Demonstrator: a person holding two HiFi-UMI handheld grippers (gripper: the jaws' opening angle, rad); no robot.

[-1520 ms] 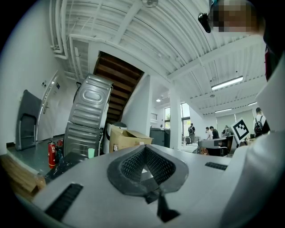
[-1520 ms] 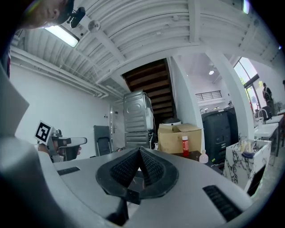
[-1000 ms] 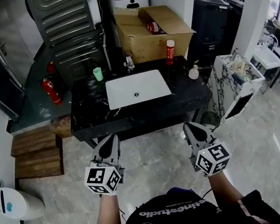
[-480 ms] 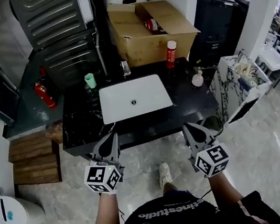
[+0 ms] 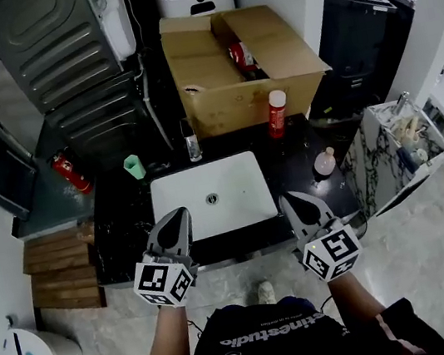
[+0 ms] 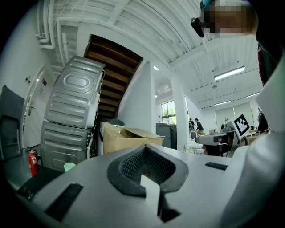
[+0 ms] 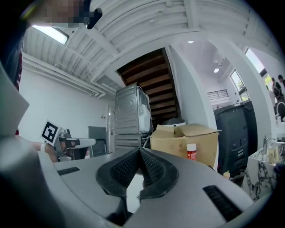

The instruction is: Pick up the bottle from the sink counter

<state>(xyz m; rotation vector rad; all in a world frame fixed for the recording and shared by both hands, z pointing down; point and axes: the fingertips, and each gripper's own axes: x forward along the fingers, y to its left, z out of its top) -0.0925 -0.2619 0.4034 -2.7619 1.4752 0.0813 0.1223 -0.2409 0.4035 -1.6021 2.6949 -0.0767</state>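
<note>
Directly below, a black marble sink counter (image 5: pixel 126 222) holds a white basin (image 5: pixel 235 204), with an open cardboard box (image 5: pixel 227 104) at its back. The left gripper (image 5: pixel 176 216) and the right gripper (image 5: pixel 287 200) hover over the near edge, each with jaws pressed together on nothing. The red bottle (image 5: pixel 277 113) with a white cap stands upright against the box. A small pale bottle (image 5: pixel 324 162), perhaps soap, sits near the counter's right edge.

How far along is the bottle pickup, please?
Nothing done yet: the red bottle stands untouched at the back of the sink counter. In hand: nothing; left gripper and right gripper are shut, empty, near the front edge. Remaining: reach, open, grasp, lift.
</note>
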